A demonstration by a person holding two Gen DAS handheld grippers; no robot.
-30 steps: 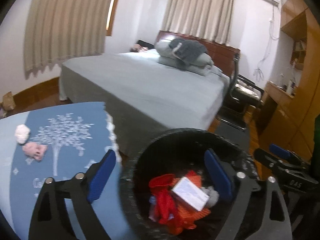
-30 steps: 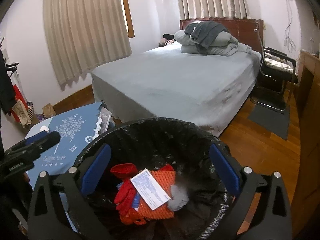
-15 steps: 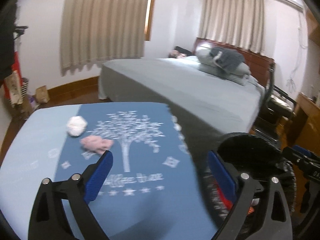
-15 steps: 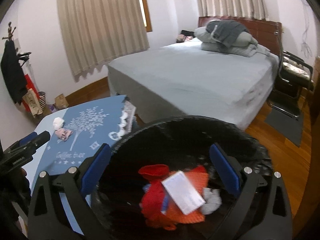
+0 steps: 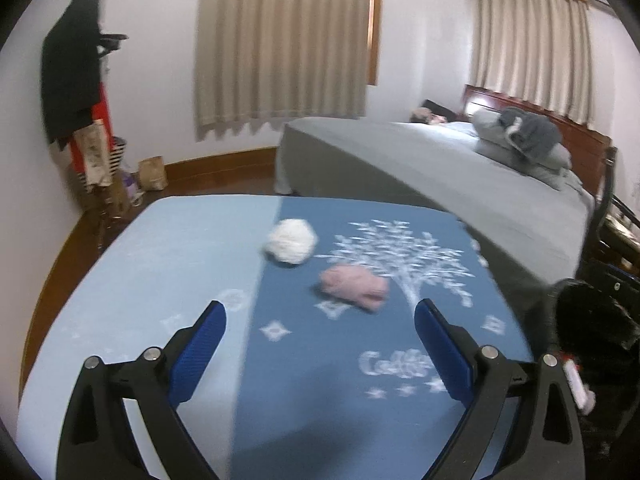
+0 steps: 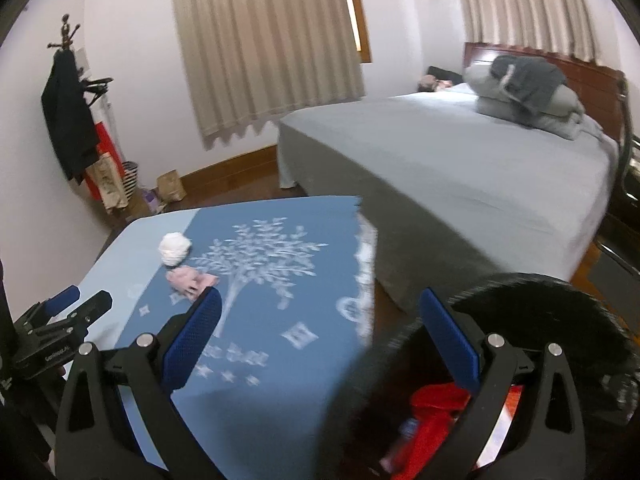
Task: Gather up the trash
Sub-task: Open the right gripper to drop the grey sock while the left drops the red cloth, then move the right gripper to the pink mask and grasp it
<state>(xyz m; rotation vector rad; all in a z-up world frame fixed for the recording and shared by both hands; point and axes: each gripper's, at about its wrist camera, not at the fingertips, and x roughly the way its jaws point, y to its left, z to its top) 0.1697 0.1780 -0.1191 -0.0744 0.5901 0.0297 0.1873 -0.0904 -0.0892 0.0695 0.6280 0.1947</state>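
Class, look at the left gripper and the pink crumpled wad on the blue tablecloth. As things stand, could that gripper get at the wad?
Probably yes. The left gripper is open and empty, pointing at the pink wad, with only bare tablecloth between them. The white wad lies beyond it, apart, so it should not block the way.

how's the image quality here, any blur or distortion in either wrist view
Left wrist view: strong fisheye bending with dark corners; the tablecloth print, white wad and pink wad are smeared by motion, while the left gripper looks crisp. Right wrist view: same bending; the bin rim and cloth edge are streaked, the right gripper sharp. Lighting is dim and even, no glare.
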